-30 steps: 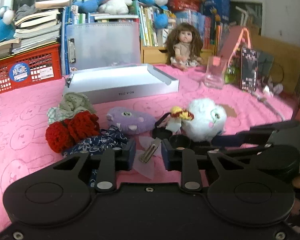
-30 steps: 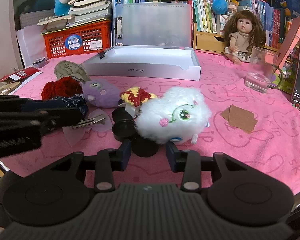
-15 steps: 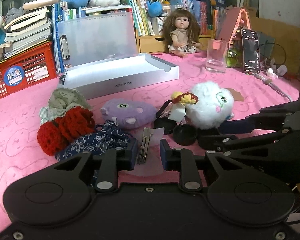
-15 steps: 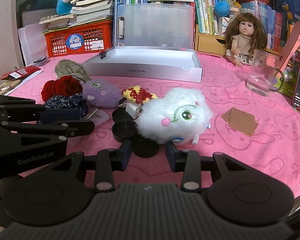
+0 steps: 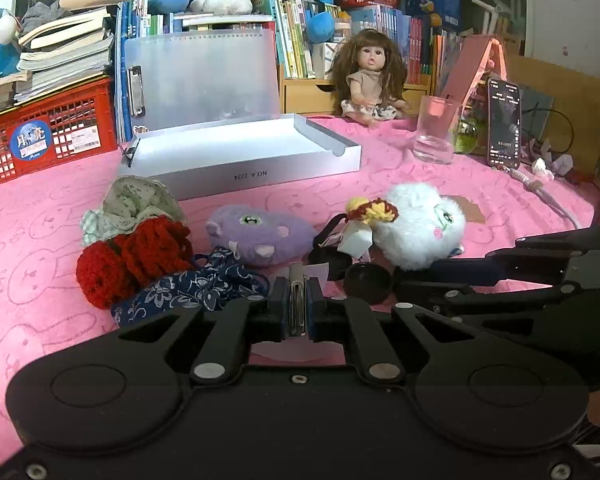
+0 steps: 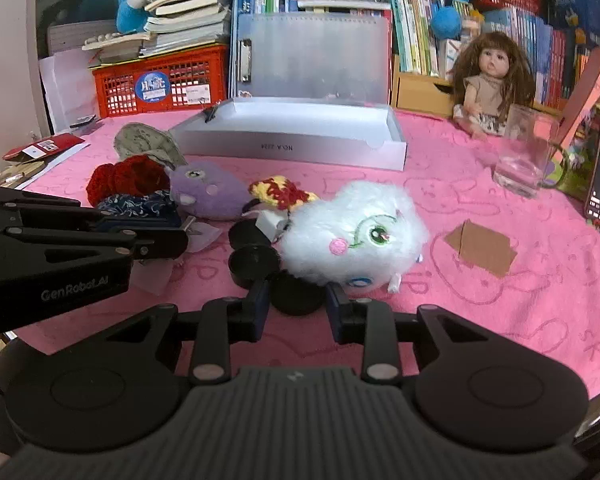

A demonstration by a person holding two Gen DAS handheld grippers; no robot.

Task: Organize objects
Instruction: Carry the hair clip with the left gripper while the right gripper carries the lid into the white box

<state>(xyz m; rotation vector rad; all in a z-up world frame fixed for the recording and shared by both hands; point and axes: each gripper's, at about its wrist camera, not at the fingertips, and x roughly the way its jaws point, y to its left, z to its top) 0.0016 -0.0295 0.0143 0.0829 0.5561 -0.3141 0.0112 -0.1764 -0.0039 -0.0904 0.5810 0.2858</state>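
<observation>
My left gripper (image 5: 297, 308) is shut on a metal hair clip (image 5: 296, 300) with a translucent pink bow, low over the pink cloth; it also shows in the right wrist view (image 6: 176, 240). My right gripper (image 6: 298, 312) is open, its jaws either side of a black round lid (image 6: 298, 298). A white fluffy plush (image 6: 356, 236), a purple plush (image 5: 260, 234), a red crocheted scrunchie (image 5: 132, 260), a blue floral scrunchie (image 5: 192, 288) and a yellow-red scrunchie (image 6: 282, 192) lie clustered together. An open white box (image 5: 240, 156) stands behind them.
A doll (image 5: 370, 76), a glass (image 5: 436, 130) and a phone (image 5: 504, 124) stand at the back right. A red basket (image 5: 44, 136) with books stands at the back left. A brown card (image 6: 480, 248) lies to the right. Two more black lids (image 6: 254, 262) lie by the white plush.
My left gripper has closed on the metal hair clip, which was lying between its open jaws before. The right gripper has barely moved.
</observation>
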